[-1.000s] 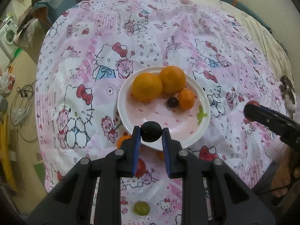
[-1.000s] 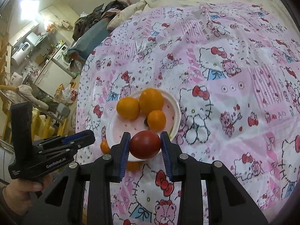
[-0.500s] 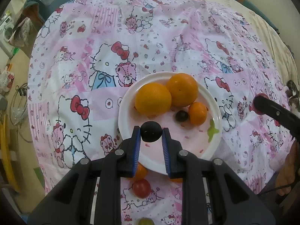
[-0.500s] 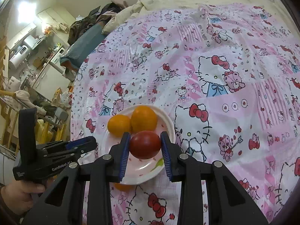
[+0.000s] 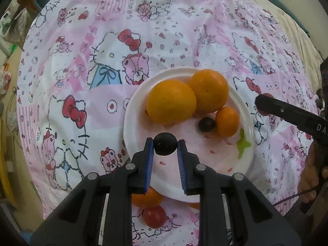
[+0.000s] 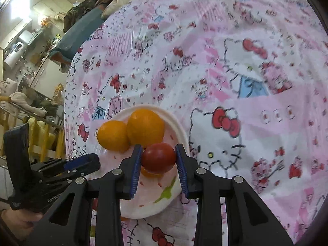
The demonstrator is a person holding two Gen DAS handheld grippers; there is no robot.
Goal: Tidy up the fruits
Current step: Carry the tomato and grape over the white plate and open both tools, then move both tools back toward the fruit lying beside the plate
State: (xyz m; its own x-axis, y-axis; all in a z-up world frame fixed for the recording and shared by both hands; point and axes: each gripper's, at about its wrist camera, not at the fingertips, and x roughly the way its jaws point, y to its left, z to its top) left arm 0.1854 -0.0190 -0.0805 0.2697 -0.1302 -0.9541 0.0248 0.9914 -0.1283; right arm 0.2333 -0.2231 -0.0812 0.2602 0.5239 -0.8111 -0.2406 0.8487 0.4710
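A white plate (image 5: 135, 110) sits on the pink cartoon-cat cloth (image 5: 102, 41) that covers the bed. On the plate lie two big oranges (image 5: 171, 101) touching each other, a smaller orange (image 5: 227, 121) tucked against them on the right, and a dark grape (image 5: 207, 124) touching that small one. The near part of the plate is bare except for its printed pink flecks and a green leaf mark.

The left hand-held gripper (image 5: 165, 153) points steeply down over the near part of the plate, its blue-padded jaws pinching a second dark grape (image 5: 165, 146) at the tips. The right hand-held gripper (image 6: 158, 164) reaches in over the plate's right edge, its jaws squeezed on a red tomato (image 6: 158, 157); in its own view the tomato hangs just in front of the oranges.

Off the plate, on the cloth at its near edge, lie another orange (image 5: 147, 198), partly hidden behind the left gripper, and just beside it a small red tomato (image 5: 154, 216).

At the left of the right wrist view, a hand (image 6: 18, 223) grips the left tool's handle.
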